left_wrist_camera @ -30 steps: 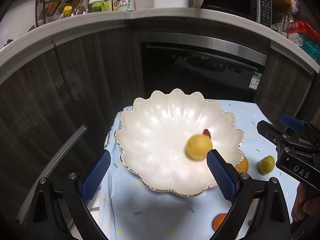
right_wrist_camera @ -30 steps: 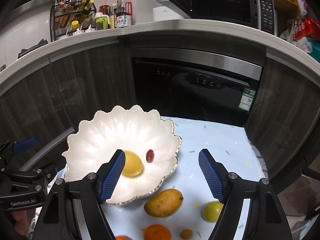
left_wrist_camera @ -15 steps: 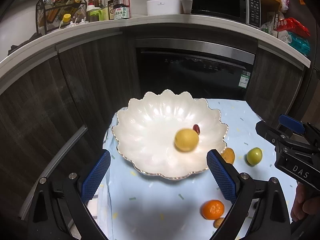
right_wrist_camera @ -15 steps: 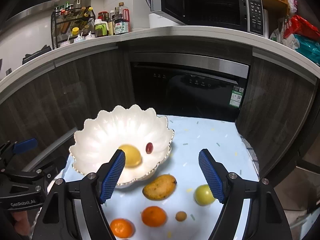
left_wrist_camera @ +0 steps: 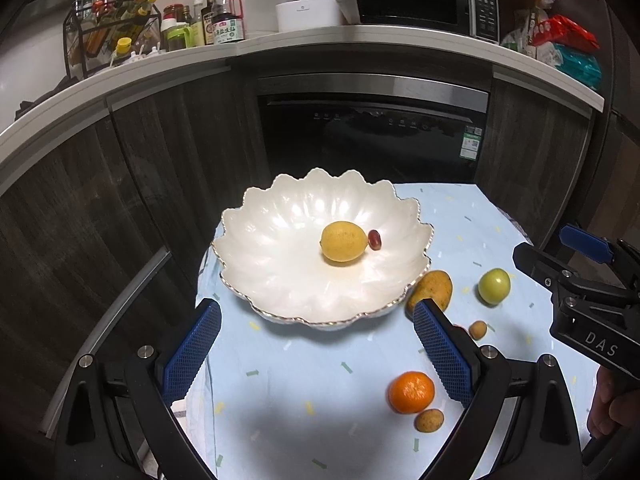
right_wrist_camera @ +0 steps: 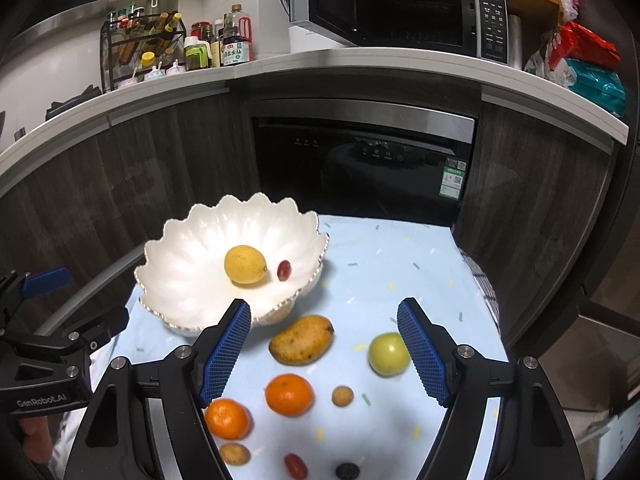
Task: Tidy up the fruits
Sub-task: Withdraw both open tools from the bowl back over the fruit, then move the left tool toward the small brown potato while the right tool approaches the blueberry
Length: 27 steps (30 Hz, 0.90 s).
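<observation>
A white scalloped bowl (left_wrist_camera: 280,280) (right_wrist_camera: 192,280) on a pale blue cloth holds a yellow lemon (left_wrist_camera: 343,241) (right_wrist_camera: 245,264) and a red grape (left_wrist_camera: 374,239) (right_wrist_camera: 283,270). On the cloth lie a mango (right_wrist_camera: 302,340) (left_wrist_camera: 432,289), a green apple (right_wrist_camera: 388,354) (left_wrist_camera: 494,286), two oranges (right_wrist_camera: 289,395) (right_wrist_camera: 227,419), small brown fruits (right_wrist_camera: 342,396), a red grape (right_wrist_camera: 295,465) and a dark fruit (right_wrist_camera: 347,471). My left gripper (left_wrist_camera: 316,354) is open and empty, in front of the bowl. My right gripper (right_wrist_camera: 324,354) is open and empty, above the mango and apple.
The cloth-covered table (right_wrist_camera: 400,264) stands before dark cabinets and a built-in dishwasher (right_wrist_camera: 360,160). A counter above carries a bottle rack (right_wrist_camera: 140,48) and a microwave (right_wrist_camera: 400,12). The table edges drop off left and right.
Both grippers have pulled back and up from the bowl. The lemon has come to rest beside the grape. More loose fruit on the cloth has come into view.
</observation>
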Each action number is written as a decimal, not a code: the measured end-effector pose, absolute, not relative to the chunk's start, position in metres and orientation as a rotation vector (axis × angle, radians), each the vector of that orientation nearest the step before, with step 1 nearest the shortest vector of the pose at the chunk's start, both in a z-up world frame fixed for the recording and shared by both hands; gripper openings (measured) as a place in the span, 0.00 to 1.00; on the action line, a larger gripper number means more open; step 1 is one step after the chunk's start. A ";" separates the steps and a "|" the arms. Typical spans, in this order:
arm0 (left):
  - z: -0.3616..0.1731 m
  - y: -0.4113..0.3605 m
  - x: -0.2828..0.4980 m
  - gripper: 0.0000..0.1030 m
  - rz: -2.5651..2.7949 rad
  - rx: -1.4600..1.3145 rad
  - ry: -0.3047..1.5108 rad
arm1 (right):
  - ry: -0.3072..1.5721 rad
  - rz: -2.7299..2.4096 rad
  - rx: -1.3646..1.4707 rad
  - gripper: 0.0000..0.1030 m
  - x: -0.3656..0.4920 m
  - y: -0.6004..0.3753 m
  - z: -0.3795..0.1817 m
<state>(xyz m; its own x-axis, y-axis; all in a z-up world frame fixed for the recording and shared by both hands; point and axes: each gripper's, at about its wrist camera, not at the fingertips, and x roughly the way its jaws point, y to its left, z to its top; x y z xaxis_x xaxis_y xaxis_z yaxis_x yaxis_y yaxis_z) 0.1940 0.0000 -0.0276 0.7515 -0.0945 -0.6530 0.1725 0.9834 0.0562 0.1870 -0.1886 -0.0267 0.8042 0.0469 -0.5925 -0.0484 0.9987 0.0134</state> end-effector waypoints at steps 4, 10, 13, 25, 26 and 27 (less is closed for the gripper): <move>-0.031 -0.006 0.186 0.95 -0.168 0.133 0.698 | 0.646 0.050 -0.001 0.74 0.177 -0.193 -0.032; -0.038 -0.014 0.176 0.95 -0.194 0.151 0.704 | 0.668 0.054 0.003 0.74 0.163 -0.199 -0.042; -0.044 -0.019 0.169 0.95 -0.206 0.160 0.715 | 0.676 0.057 -0.004 0.74 0.156 -0.202 -0.047; -0.070 -0.036 0.148 0.95 -0.239 0.186 0.747 | 0.720 0.059 -0.040 0.74 0.132 -0.212 -0.070; -0.072 -0.036 0.147 0.95 -0.242 0.187 0.750 | 0.725 0.057 -0.039 0.74 0.131 -0.213 -0.073; -0.074 -0.037 0.146 0.95 -0.245 0.188 0.753 | 0.731 0.057 -0.037 0.74 0.130 -0.215 -0.075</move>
